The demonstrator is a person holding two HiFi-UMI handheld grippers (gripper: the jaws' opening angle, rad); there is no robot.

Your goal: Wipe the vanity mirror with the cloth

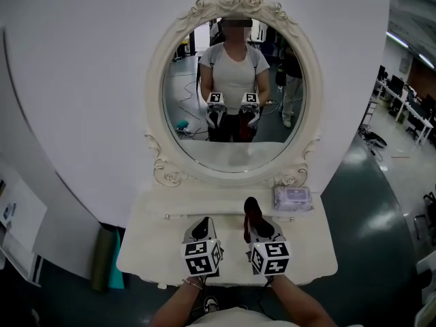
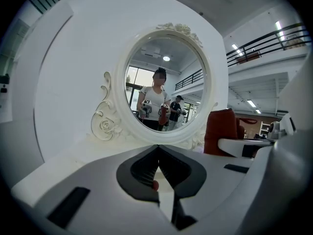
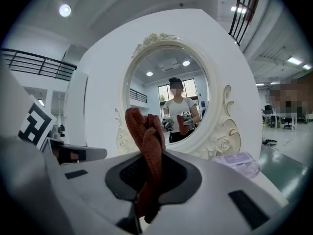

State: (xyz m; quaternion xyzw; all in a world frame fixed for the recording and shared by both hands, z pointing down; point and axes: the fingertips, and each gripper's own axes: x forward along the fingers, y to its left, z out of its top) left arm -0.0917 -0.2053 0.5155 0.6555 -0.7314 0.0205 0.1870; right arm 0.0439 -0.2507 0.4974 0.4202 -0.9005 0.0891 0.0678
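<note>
Cloth [image 1: 251,212]: one, dark red, sticking up out of the right gripper [image 1: 256,225], whose jaws are clamping it tight. It is sitting over the bench [image 1: 153,247], in front of the mirror [image 1: 234,90] and well short of the glass. One mirror, oval, with a white ornate frame, is standing upright at the bench's back edge and reflecting a person holding both grippers. Left gripper [image 1: 202,225] is hovering just beside the right one, jaws pressed together with nothing between them. One pack of wipes [image 1: 293,197] is lying at the frame's right foot. Two grippers in all, both pointing at the mirror.
</note>
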